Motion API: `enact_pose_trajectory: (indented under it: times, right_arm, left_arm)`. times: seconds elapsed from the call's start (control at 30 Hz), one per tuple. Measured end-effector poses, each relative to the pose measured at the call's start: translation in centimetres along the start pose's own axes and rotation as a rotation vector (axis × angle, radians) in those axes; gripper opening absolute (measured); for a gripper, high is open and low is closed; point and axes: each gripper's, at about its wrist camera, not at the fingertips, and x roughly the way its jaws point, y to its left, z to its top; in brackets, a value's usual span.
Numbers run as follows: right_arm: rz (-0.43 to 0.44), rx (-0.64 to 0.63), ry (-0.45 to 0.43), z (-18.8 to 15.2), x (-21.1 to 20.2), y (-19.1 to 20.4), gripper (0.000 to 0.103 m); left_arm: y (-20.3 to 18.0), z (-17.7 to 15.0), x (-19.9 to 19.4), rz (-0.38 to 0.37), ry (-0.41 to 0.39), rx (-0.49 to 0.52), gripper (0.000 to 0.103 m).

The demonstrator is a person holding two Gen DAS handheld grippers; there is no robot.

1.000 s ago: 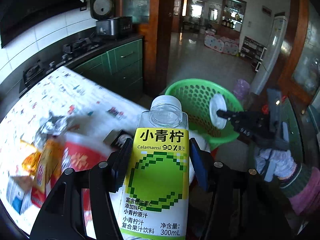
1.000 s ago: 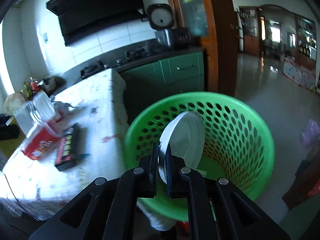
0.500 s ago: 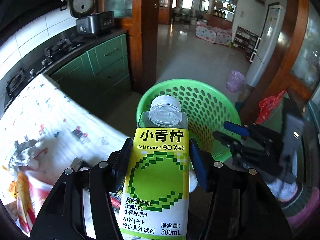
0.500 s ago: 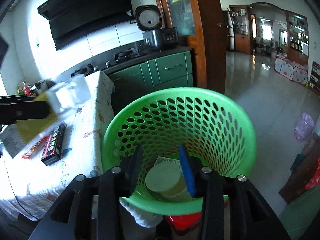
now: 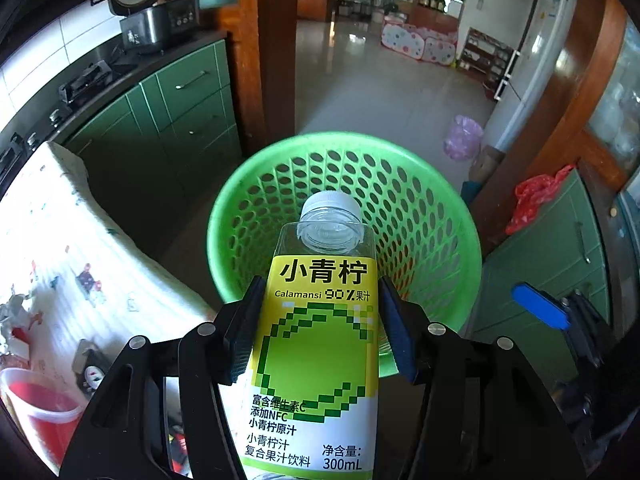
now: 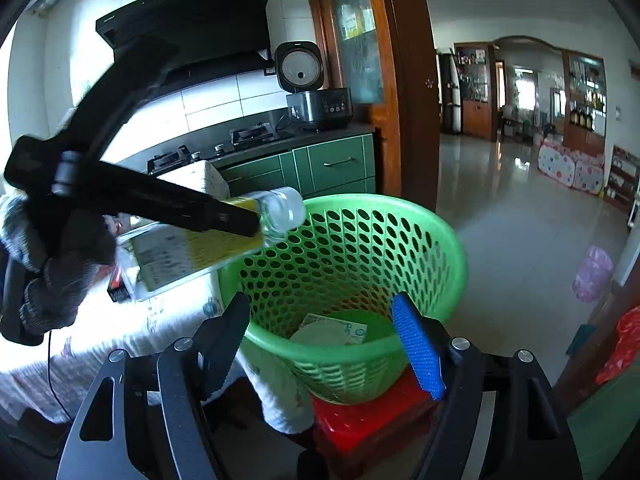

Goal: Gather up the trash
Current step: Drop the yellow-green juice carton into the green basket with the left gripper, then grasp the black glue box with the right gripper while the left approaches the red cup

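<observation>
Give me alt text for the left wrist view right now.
The left gripper clamps a clear juice bottle with a yellow-green label, its white cap pointing at the green perforated basket just ahead. A patterned tablecloth lies to the left; the right gripper shows at the right edge.

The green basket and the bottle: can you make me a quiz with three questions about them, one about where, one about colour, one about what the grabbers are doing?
1. Where is the bottle?
A. lying in the basket
B. held at the basket's rim
C. standing on the table

2. What colour is the stool under the basket?
A. red
B. blue
C. white

3. How is the right gripper?
A. shut on a lid
B. shut on the bottle
C. open, holding nothing

Answers:
1 B, the left gripper clamps it, cap pointing at the basket.
2 A, red shows below the basket.
3 C, its fingers stand wide apart with nothing between.
</observation>
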Motion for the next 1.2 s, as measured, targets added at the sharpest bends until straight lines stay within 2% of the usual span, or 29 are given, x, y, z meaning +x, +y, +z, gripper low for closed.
enact_pose_trajectory:
  times: [0.3,0.37,0.47,0.7,0.87,1.2]
  right_arm:
    - [-0.007,0.027,0.013,-0.9,0.0,-0.8,0.072]
    - [-0.005,0.034,0.015,-1.1,-0.1,-0.9,0.072]
    - [0.002,0.036,0.012,-1.1,-0.4,-0.7,0.072]
    - [0.028,0.029,0.005,-0.7,-0.8,0.3,0.074]
    - [0.066,0.016,0.006,-0.2,-0.7,2.0,0.076]
    - [0.178,-0.033,0.044,1.6,0.6,6.7,0.079]
  left_arm:
    - [-1.1,-0.5,1.9,0.016,0.054,0.003,0.058]
    - [-1.1,-0.5,1.8,0.03,0.038,0.001,0.07]
    - [-1.1,-0.6,1.2,0.029,0.018,0.001,0.072]
    - [-0.3,-1.8,-2.2,0.046,-0.049,-0.003,0.072]
    - [1.5,-4.1,-5.8,0.081,-0.108,-0.032,0.072]
    - [8.5,-8.9,-12.2,0.241,-0.187,-0.135,0.072]
